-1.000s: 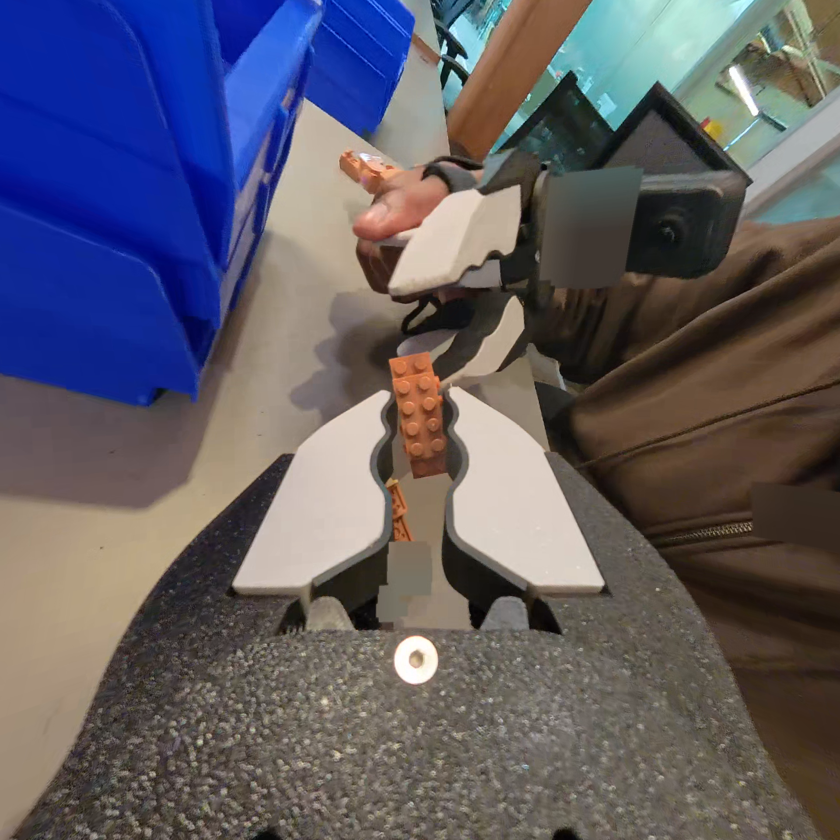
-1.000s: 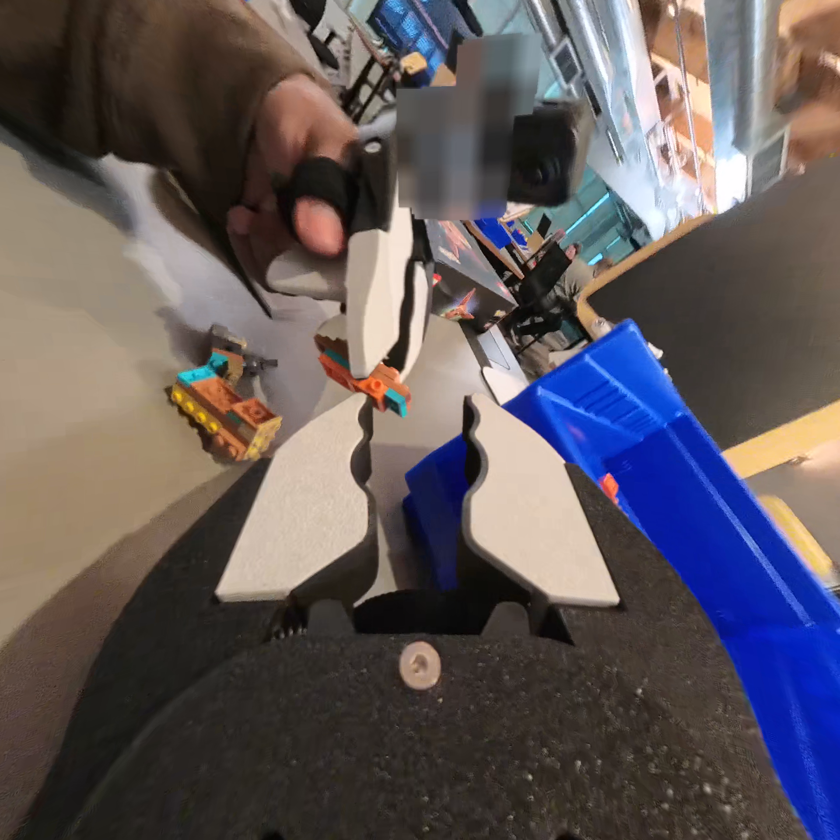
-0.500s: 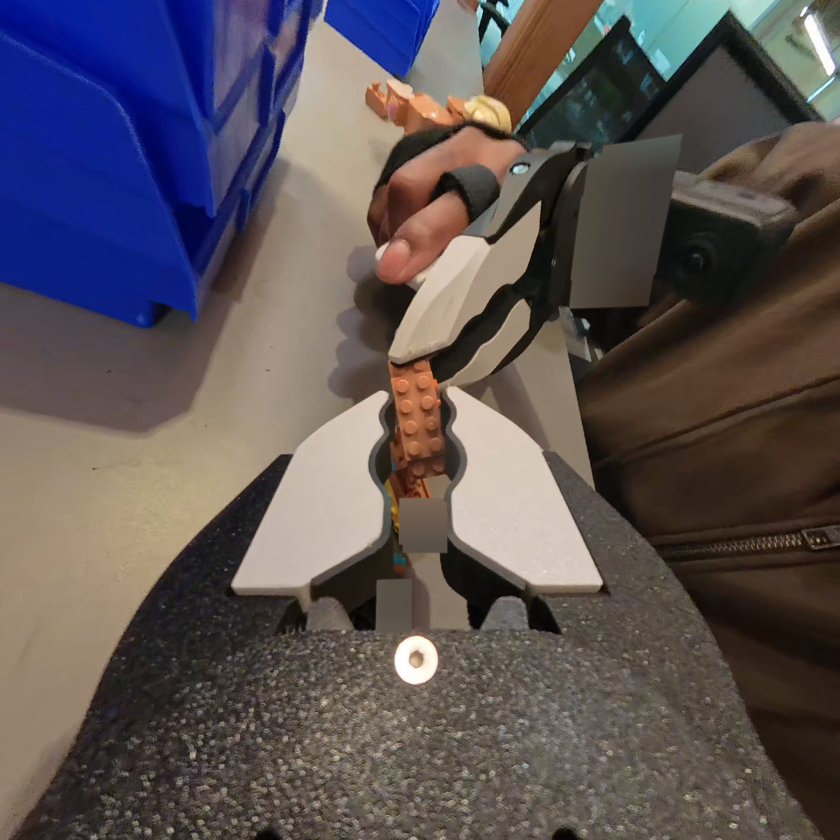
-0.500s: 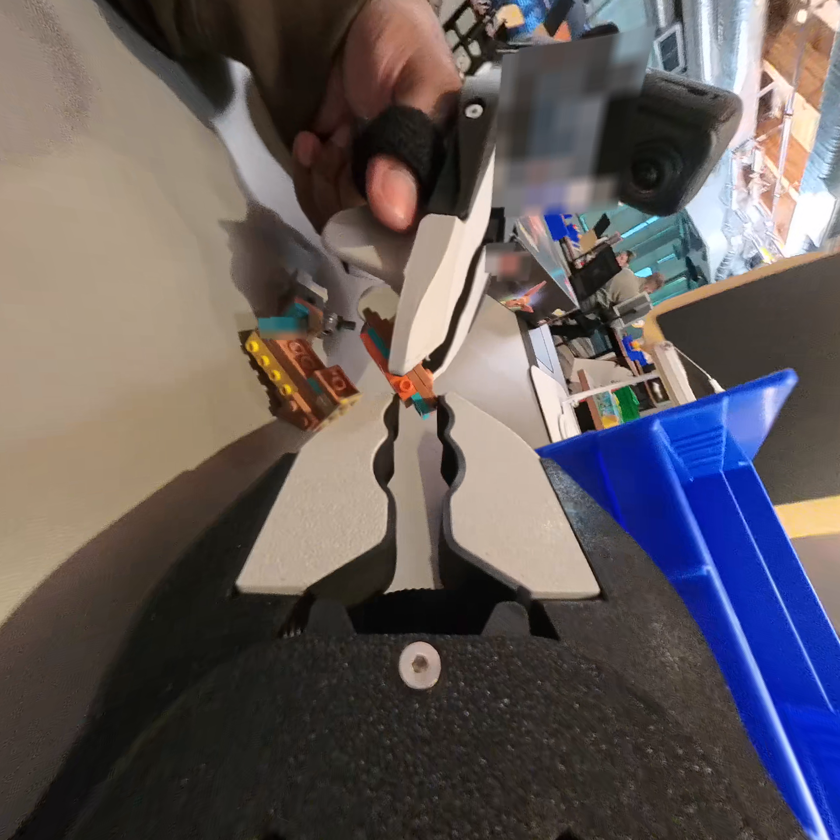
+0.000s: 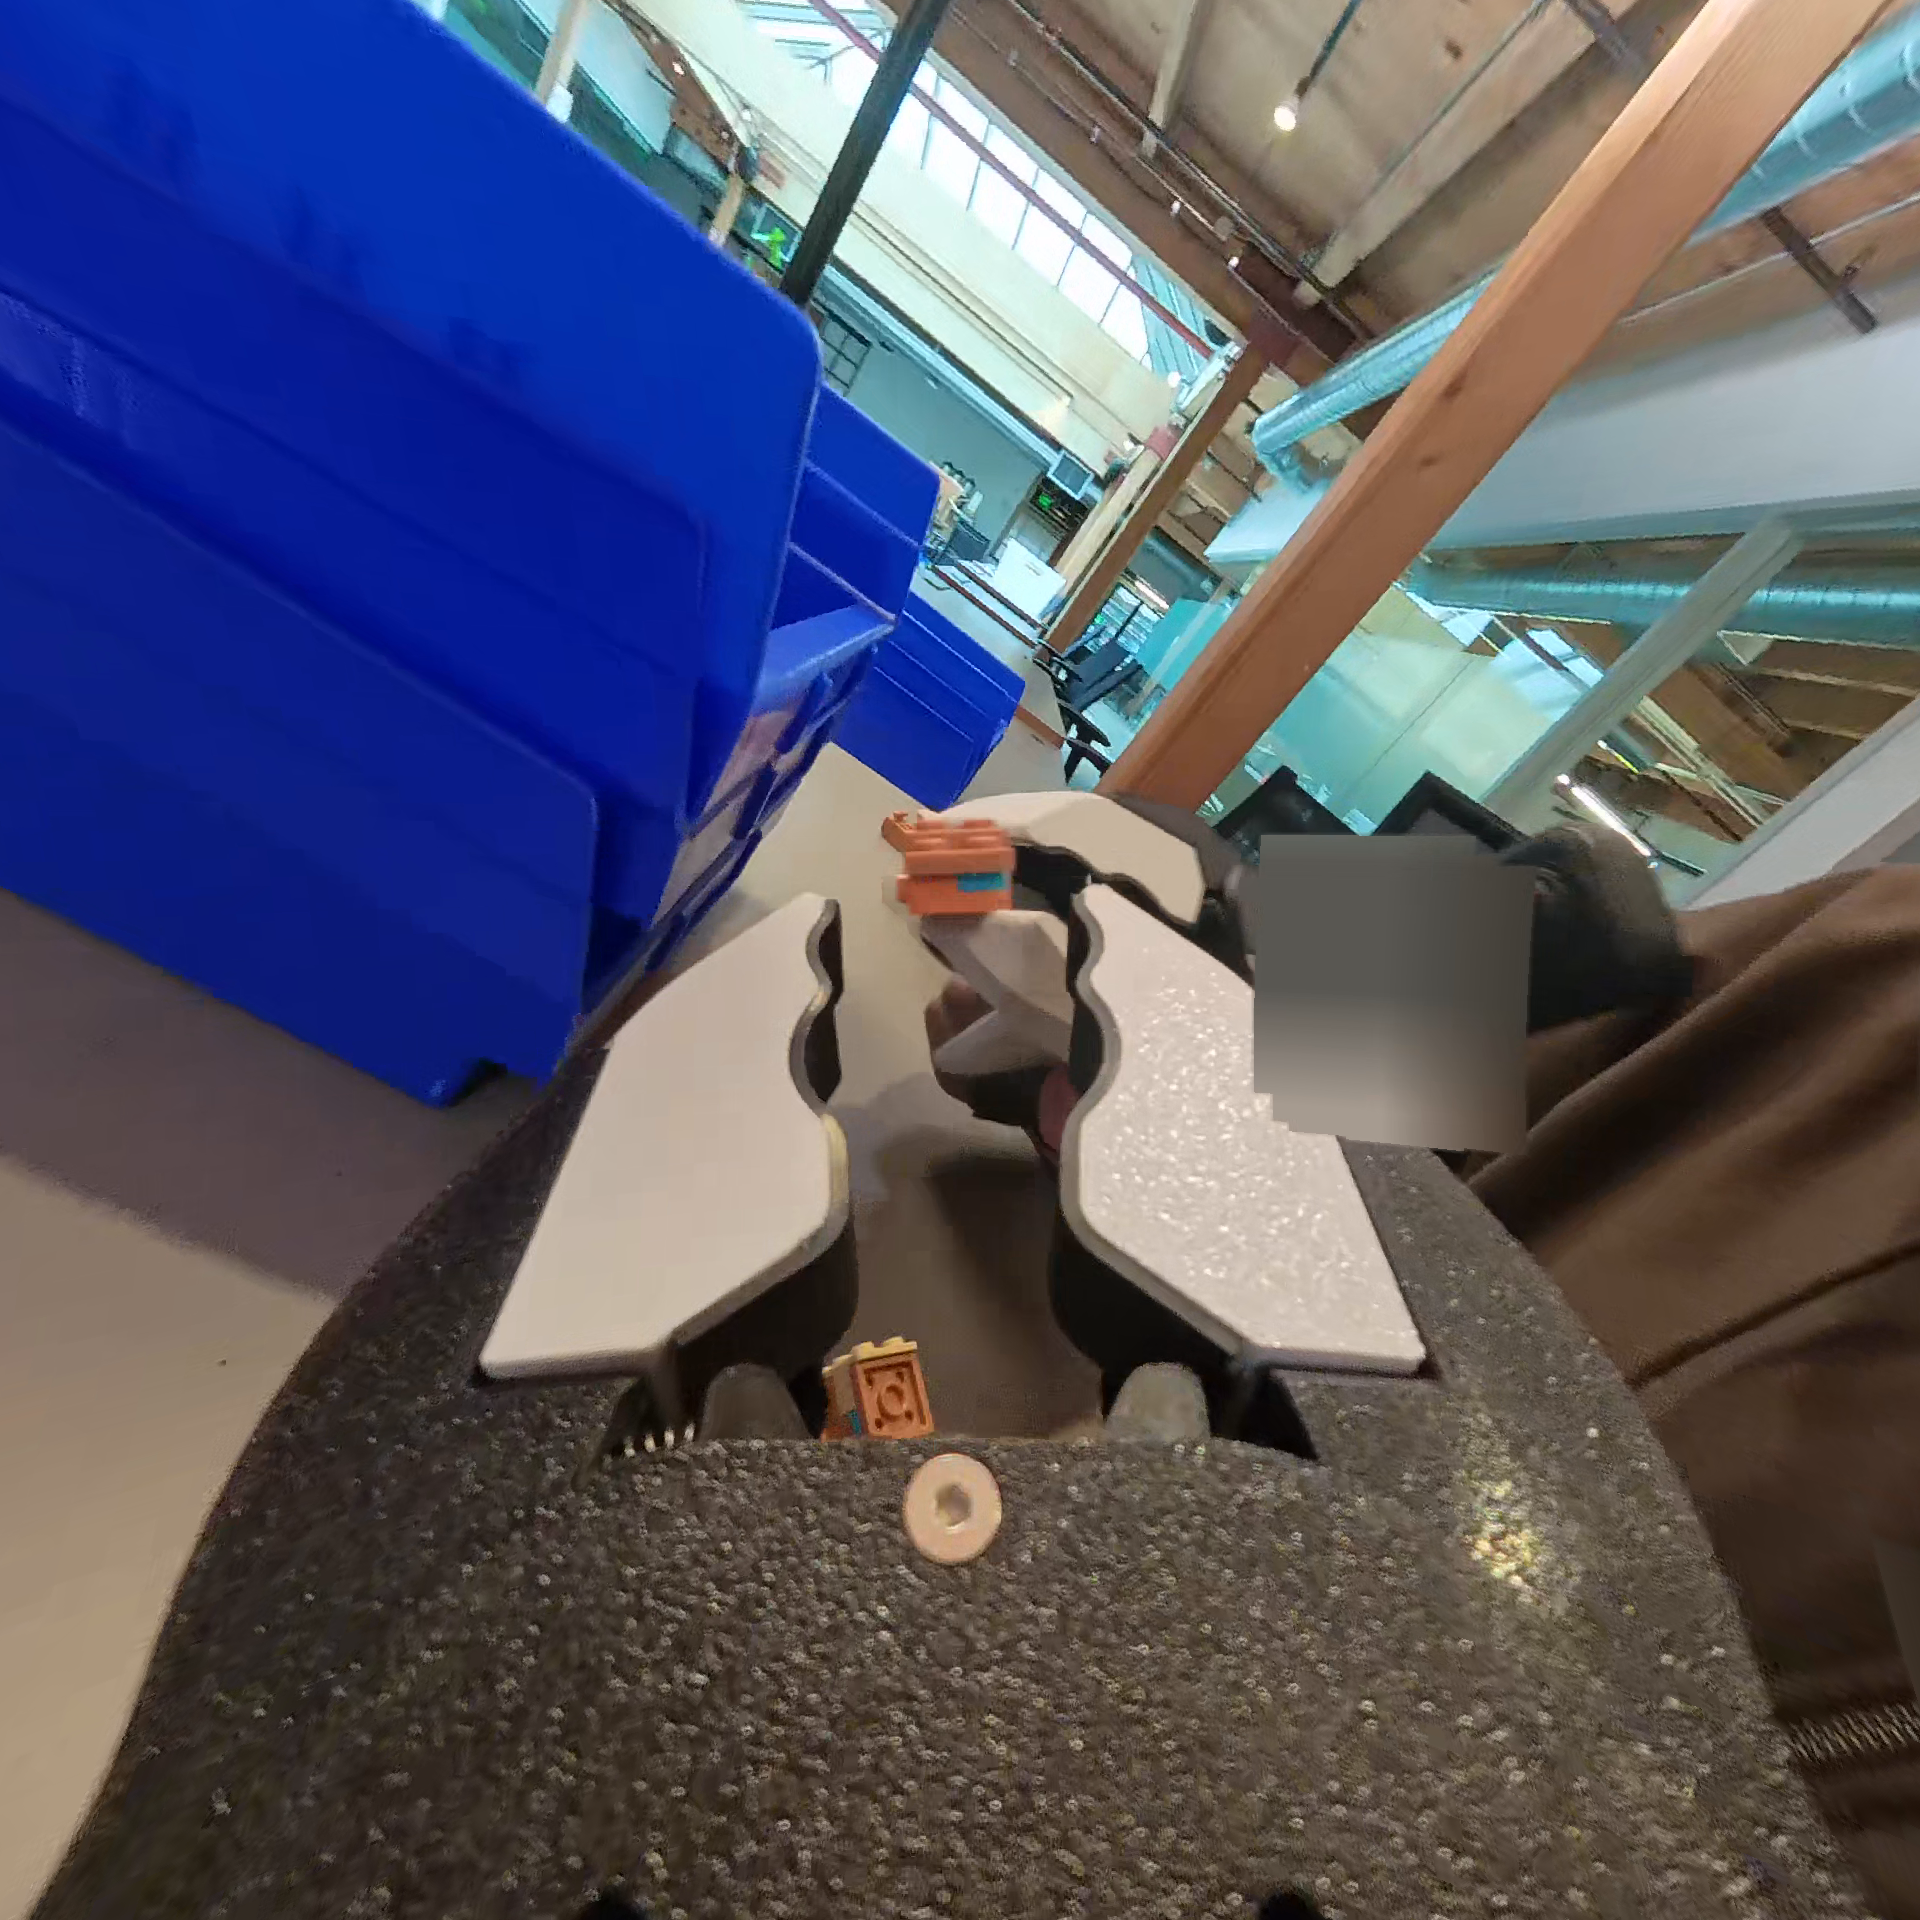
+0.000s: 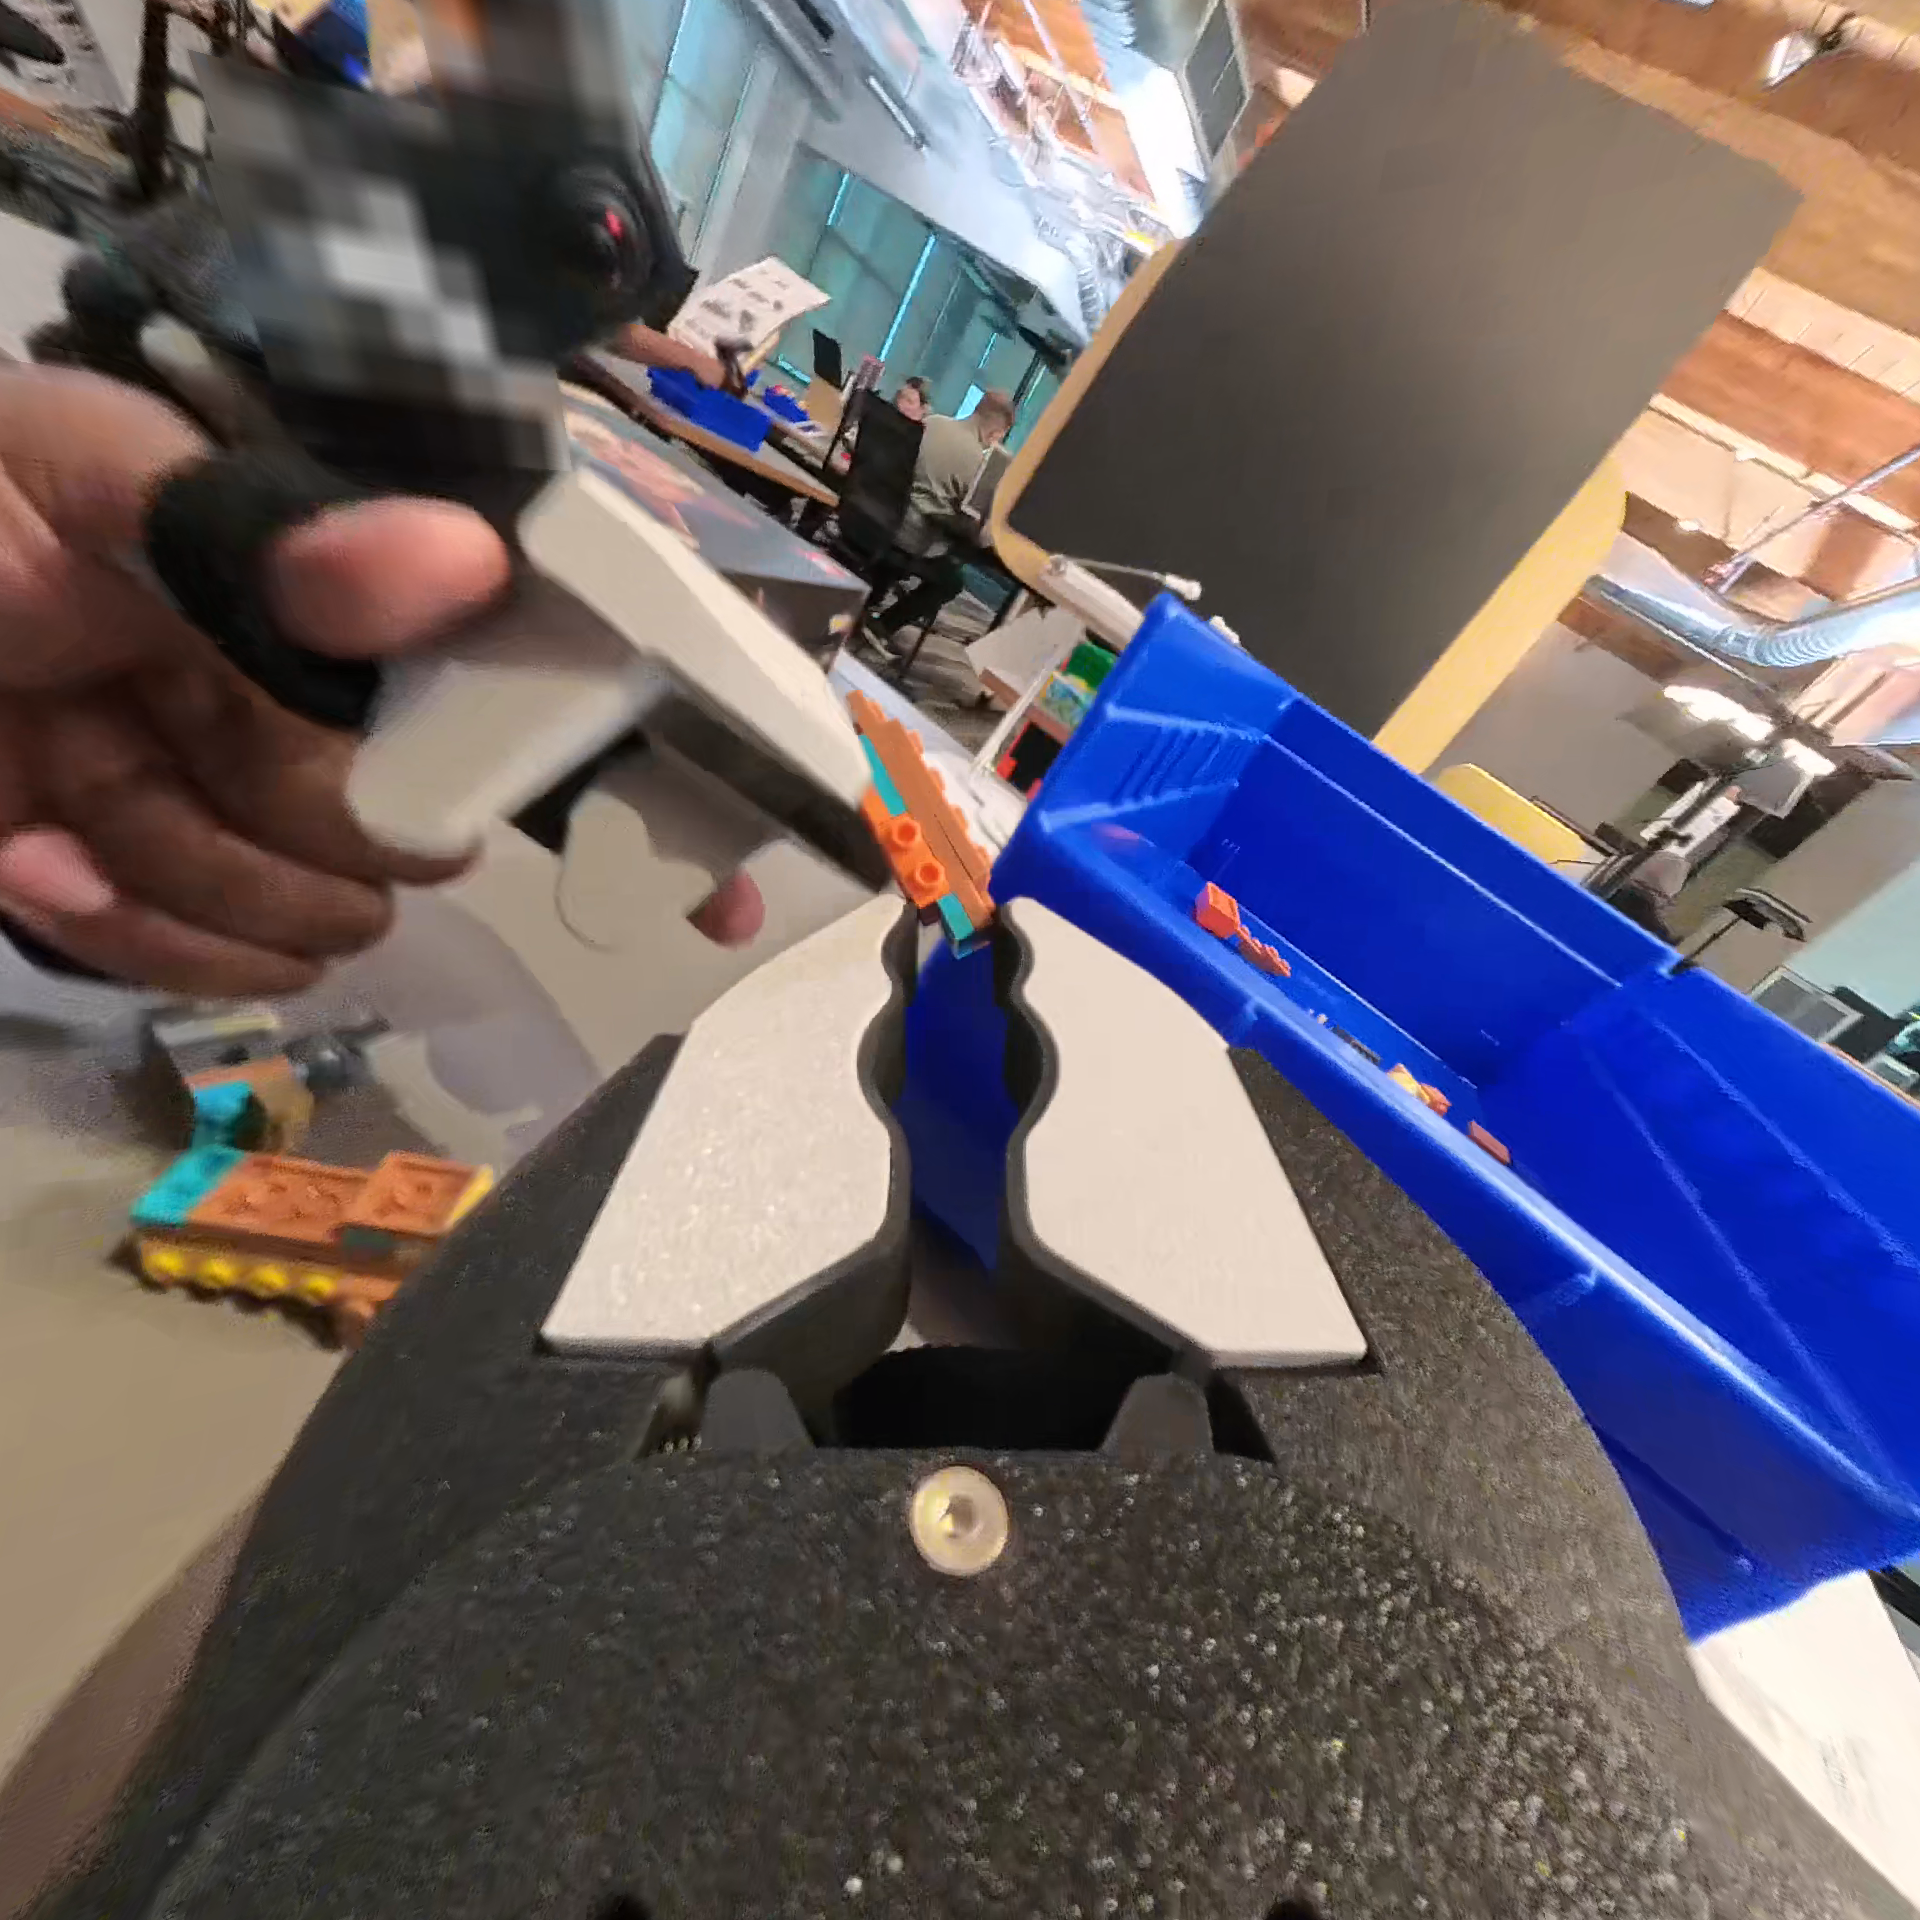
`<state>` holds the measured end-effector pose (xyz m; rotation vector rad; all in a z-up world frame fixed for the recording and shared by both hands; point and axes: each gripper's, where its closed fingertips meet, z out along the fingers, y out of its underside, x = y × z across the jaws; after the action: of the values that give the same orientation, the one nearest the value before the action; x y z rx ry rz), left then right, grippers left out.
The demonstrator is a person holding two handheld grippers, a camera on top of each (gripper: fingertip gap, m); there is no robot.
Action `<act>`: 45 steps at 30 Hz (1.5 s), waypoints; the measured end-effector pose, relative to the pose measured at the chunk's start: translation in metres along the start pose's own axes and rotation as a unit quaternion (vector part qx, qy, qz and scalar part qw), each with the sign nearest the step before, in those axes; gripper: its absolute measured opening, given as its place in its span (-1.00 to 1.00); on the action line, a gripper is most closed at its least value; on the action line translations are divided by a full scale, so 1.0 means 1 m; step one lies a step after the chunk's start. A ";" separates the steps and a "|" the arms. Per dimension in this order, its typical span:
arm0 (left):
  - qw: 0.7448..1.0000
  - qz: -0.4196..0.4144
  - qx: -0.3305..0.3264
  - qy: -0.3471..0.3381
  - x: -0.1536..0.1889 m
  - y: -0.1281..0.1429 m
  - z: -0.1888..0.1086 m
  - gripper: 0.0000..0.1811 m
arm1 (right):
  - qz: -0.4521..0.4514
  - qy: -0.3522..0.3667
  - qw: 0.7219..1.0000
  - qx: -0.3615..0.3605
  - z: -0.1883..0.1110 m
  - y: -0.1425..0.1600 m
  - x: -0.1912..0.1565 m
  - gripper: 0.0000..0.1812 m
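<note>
Left tongs (image 5: 956,914) are gaping wide, gripping nothing, hovering over a small tan brick (image 5: 878,1405) lying on the table (image 5: 156,1299). Just ahead of them, right tongs (image 6: 958,920) are pinching one end of an orange-and-teal brick strip (image 6: 920,831), holding it beside the near corner of a blue bin (image 6: 1351,790).

Stacked blue bins (image 5: 364,582) sit along the far-left side of the grey tabletop (image 5: 156,1247), with more blue bins (image 5: 914,665) behind them toward the far edge. In the right wrist view an open blue bin (image 6: 1455,1039) with a few small orange bricks (image 6: 1236,930) inside stands at the tabletop's right side. A small brick-built model (image 6: 301,1226) in brown, teal and yellow lies on the tabletop at the left, with a grey-and-teal brick cluster (image 6: 239,1070) just beyond it; a tan printed brick (image 5: 878,1403) shows low in the left wrist view.
</note>
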<state>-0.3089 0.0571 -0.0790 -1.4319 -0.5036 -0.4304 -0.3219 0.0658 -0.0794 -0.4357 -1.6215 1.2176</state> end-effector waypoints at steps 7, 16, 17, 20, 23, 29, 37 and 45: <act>0.996 0.078 0.035 -0.010 0.006 -0.011 -0.009 -0.77 | 0.017 -0.036 0.999 0.027 0.007 -0.015 -0.029 -0.83; 0.934 0.314 -0.168 -0.009 0.004 0.036 -0.019 -0.77 | 0.149 -0.332 0.921 0.139 -0.016 -0.040 -0.022 -0.84; 0.931 0.321 -0.176 0.004 0.007 0.041 -0.017 -0.76 | 0.140 -0.355 0.915 0.130 -0.016 -0.040 -0.026 -0.86; 0.917 0.346 -0.196 0.019 0.010 0.053 -0.015 -0.77 | 0.088 -0.394 0.910 0.091 -0.016 -0.029 -0.041 -0.86; 0.914 0.354 -0.199 0.027 0.012 0.056 -0.014 -0.77 | 0.088 -0.410 0.903 0.090 -0.022 -0.026 -0.047 -0.87; 0.915 0.352 -0.193 0.033 0.014 0.054 -0.015 -0.77 | 0.109 -0.444 0.885 0.086 -0.030 -0.024 -0.051 -0.79; 0.909 0.357 -0.211 0.037 0.014 0.062 -0.014 -0.77 | 0.104 -0.455 0.882 0.066 -0.030 -0.017 -0.064 -0.81; 0.936 0.315 -0.154 -0.017 -0.003 0.043 -0.009 -0.70 | 0.221 -0.378 0.897 0.064 -0.011 -0.014 -0.040 -0.82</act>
<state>-0.2863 0.0521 -0.1162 -1.8098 0.0210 0.0385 -0.2914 0.0351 -0.0877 -0.2569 -2.1358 1.9991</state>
